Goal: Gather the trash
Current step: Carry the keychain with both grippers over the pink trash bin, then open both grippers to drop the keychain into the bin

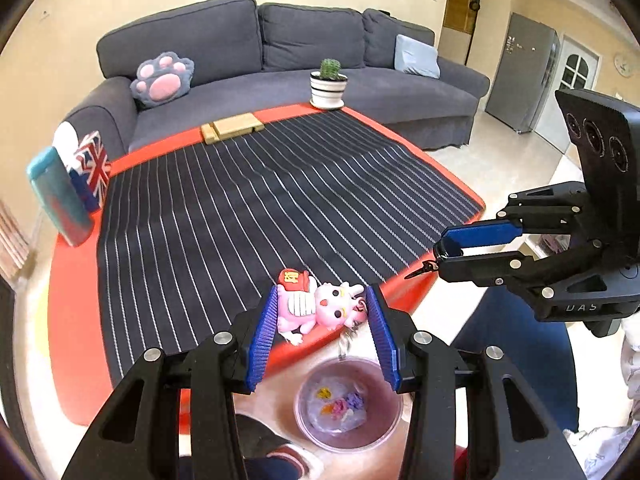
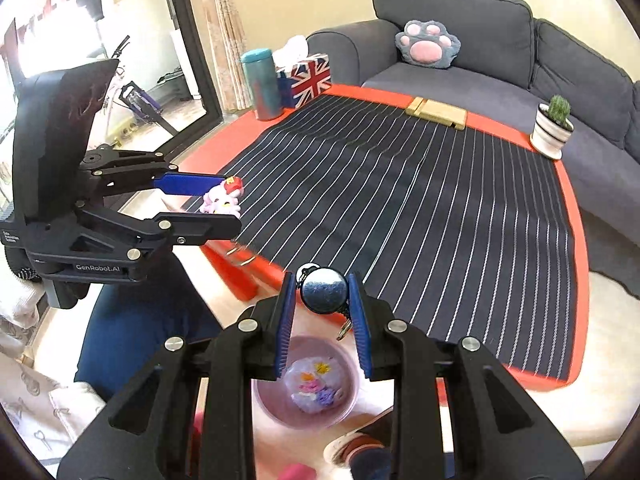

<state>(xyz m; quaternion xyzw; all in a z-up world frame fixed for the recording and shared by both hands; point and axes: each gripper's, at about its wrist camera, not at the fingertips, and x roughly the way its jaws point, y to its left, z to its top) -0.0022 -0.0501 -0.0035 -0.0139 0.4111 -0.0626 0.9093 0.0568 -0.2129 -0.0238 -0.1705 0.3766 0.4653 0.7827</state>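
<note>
Two grippers hang over a purple bin on the floor, just off the near edge of a red table covered by a striped cloth. From the left wrist camera, the left gripper at 6 o'clock is clamped at a middling width on a pink toy with a keyring dangling below it; the bin sits lower, near 6 o'clock, with coloured scraps already inside. The right gripper, seen from its own camera at 6 o'clock, is closed narrow on a round silver disc with a small clip hanging from it, and the bin lies directly beneath. Across the table, at 12 o'clock, stand a cactus pot and wooden blocks; a tissue box is at 9 o'clock. Judging by this, the step is dropping both items. To do it well, centre each piece over the bin's mouth, lower it close, then open, so the dangling keyring and clip do not catch the rim.
</note>
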